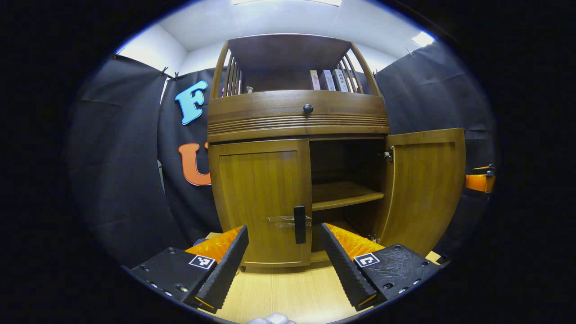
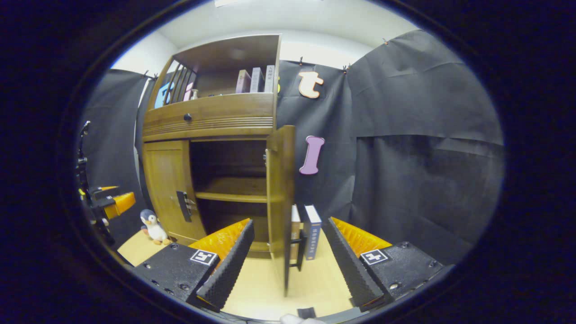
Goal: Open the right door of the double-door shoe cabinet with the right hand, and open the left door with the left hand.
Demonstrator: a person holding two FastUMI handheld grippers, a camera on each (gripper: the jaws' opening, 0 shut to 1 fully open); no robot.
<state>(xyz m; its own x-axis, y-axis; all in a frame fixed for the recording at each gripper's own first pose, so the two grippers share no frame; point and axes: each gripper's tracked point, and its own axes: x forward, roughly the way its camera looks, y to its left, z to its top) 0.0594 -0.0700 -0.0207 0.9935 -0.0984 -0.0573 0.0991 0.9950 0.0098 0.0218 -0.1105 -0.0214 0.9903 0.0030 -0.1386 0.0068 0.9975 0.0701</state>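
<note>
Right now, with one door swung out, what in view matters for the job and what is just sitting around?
Job:
- left door, shut, with its handle
- right door, already open
- left gripper, jaws open in front of that handle
- right gripper, jaws open around the right door's edge

Lying about:
- books on the top shelf
- books on the floor
- toy penguin
- drawer knob

brown wooden shoe cabinet (image 1: 297,121), black handle (image 1: 299,224), pale floor (image 1: 288,292)
</note>
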